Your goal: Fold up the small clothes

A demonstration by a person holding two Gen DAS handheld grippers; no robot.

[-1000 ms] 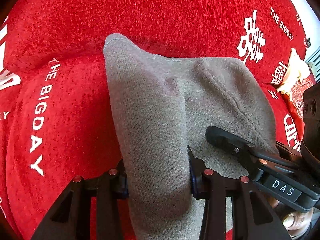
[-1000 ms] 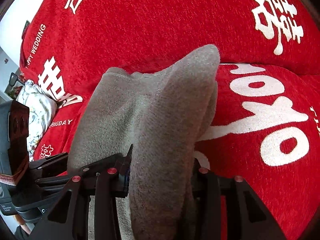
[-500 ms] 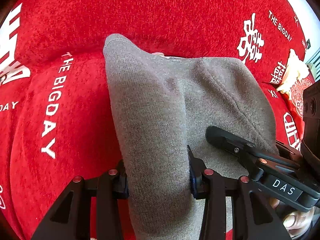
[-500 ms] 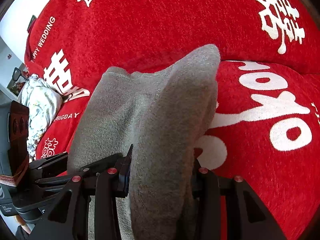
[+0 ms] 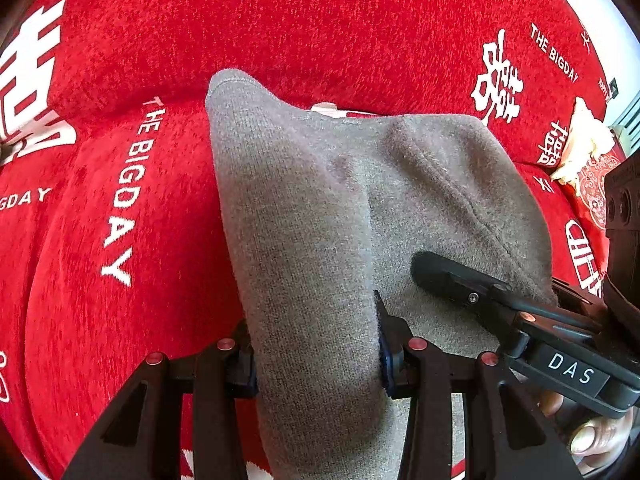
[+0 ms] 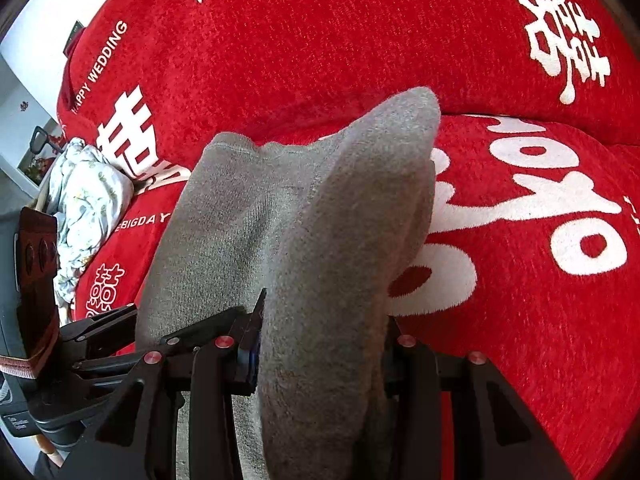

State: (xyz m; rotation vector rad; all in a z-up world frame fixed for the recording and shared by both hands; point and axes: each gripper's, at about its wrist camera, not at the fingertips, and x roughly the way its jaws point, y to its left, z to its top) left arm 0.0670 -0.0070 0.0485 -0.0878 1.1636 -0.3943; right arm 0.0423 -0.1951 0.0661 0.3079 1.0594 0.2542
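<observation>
Both claws — left claw (image 5: 316, 356), right claw (image 6: 320, 352) — clamped on grey garment (image 5: 320, 208) above red sofa cover (image 5: 120, 280); uneven pull risks skewed fold.

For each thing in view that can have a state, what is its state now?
Left tool: shut on the grey garment.
Right tool: shut on the grey garment.
Grey garment: bunched, lifted off the red cover, gripped by both tools.
Red cover: spread flat under the garment.
Floral cloth: crumpled, lying at the cover's edge.
</observation>
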